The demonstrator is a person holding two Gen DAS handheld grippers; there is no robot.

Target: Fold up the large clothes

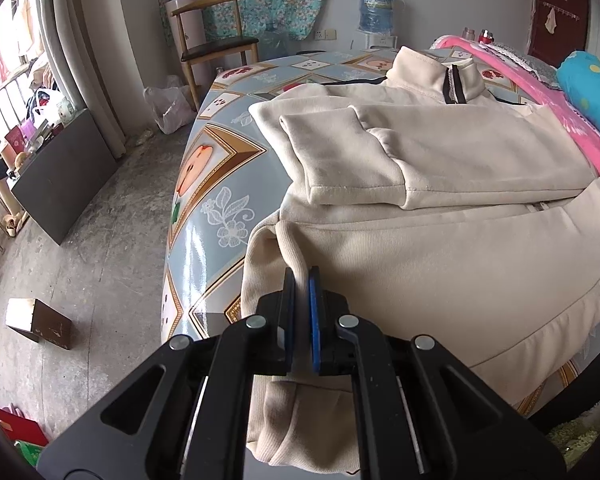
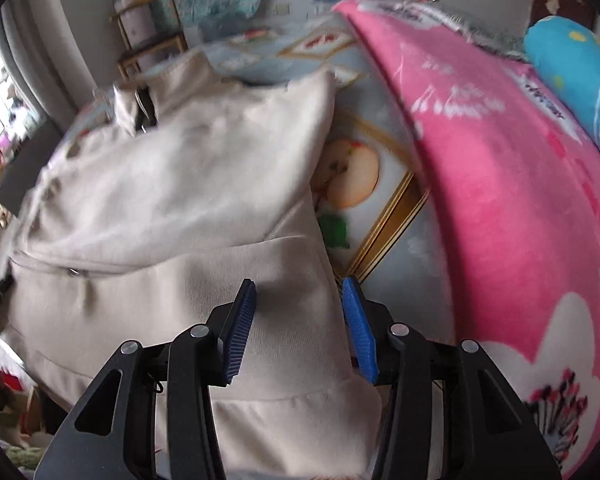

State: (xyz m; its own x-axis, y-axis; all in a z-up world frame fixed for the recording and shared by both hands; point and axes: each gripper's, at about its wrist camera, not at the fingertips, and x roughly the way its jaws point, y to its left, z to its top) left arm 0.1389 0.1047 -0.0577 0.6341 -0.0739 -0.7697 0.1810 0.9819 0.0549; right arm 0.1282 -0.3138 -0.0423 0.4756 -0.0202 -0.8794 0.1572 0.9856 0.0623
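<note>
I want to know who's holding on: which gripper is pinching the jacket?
The left gripper: its jaws are shut on the jacket hem. The right gripper is open.

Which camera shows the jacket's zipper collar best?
The left wrist view: the jacket's collar stands sharp and whole, zipper teeth clear. The right wrist view shows the collar smaller, blurred, off to one side.

Surface: I'm working over a bed (image 1: 204, 168) with a glossy blue-grey cover printed with gold-framed fruit pictures, filling mid-frame in the left wrist view.
On it, centre: cream zip-up jacket (image 1: 440, 208), spread out, sleeves folded across the chest, collar toward the upper right, hem hanging off the near edge.
On it, right edge: pink floral blanket (image 2: 500, 200), lying just beside the jacket.
Upper right corner: blue dotted pillow (image 1: 588, 88), sitting by the blanket.
</note>
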